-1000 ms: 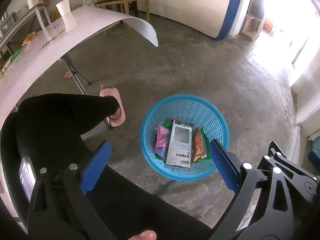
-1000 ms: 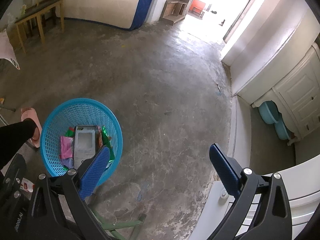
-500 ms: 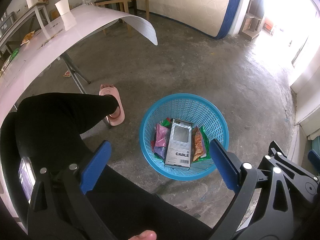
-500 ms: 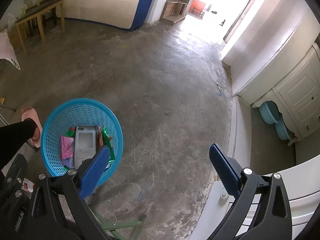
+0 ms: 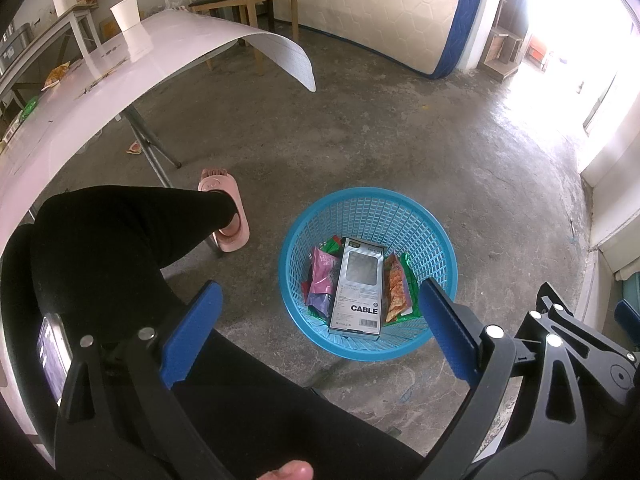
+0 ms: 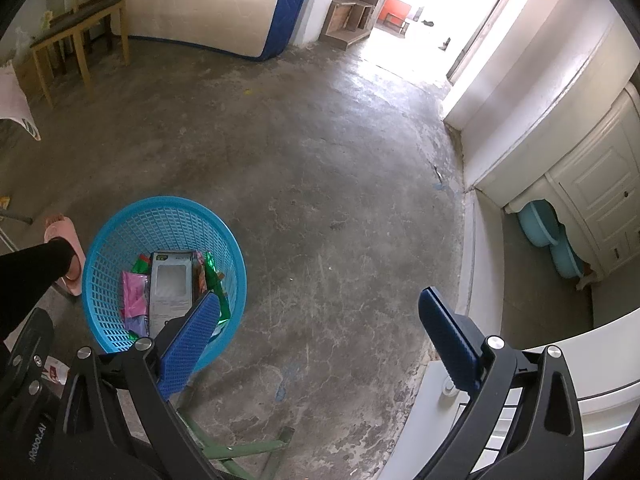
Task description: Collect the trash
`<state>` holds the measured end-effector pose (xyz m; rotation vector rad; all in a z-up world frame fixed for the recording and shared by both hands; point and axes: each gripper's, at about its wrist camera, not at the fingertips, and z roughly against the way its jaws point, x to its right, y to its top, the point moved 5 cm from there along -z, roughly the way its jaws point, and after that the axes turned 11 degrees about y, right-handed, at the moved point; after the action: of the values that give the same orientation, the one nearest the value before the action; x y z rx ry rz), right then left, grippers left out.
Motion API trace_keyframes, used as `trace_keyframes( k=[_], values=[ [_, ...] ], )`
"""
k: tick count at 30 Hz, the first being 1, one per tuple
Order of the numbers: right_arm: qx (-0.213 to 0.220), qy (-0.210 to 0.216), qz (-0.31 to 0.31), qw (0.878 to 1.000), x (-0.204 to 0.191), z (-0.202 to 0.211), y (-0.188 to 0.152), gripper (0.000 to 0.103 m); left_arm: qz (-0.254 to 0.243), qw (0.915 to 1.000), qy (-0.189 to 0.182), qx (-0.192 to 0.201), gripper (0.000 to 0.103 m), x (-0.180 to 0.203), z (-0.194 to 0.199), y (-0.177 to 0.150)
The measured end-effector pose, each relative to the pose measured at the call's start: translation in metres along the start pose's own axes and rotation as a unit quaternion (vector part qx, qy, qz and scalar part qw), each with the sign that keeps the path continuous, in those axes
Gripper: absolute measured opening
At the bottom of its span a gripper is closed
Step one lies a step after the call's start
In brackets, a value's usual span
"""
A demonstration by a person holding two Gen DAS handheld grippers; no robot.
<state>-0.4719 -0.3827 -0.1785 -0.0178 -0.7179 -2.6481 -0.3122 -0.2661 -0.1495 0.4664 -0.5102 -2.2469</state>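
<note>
Fingers (image 5: 448, 332) spread above blue basket (image 5: 436, 240) of wrappers (image 5: 322, 276), cable box (image 5: 358, 288)

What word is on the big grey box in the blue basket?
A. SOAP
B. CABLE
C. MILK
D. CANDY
B: the box lying on the wrappers in the basket has CABLE printed in black near its lower end.

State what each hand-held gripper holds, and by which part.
Nothing. The left hand-held gripper and the right hand-held gripper are both open and empty.
</note>
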Motion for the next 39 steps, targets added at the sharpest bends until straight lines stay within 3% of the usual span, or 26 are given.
trace_keyframes(
  k=[39],
  values=[
    [-0.011, 0.006, -0.007, 1.0, -0.0002, -0.0024, -0.0025, 0.097, 0.0, 1.0, 0.0, 0.0, 0.094, -0.0012, 0.0, 0.0003]
  ],
)
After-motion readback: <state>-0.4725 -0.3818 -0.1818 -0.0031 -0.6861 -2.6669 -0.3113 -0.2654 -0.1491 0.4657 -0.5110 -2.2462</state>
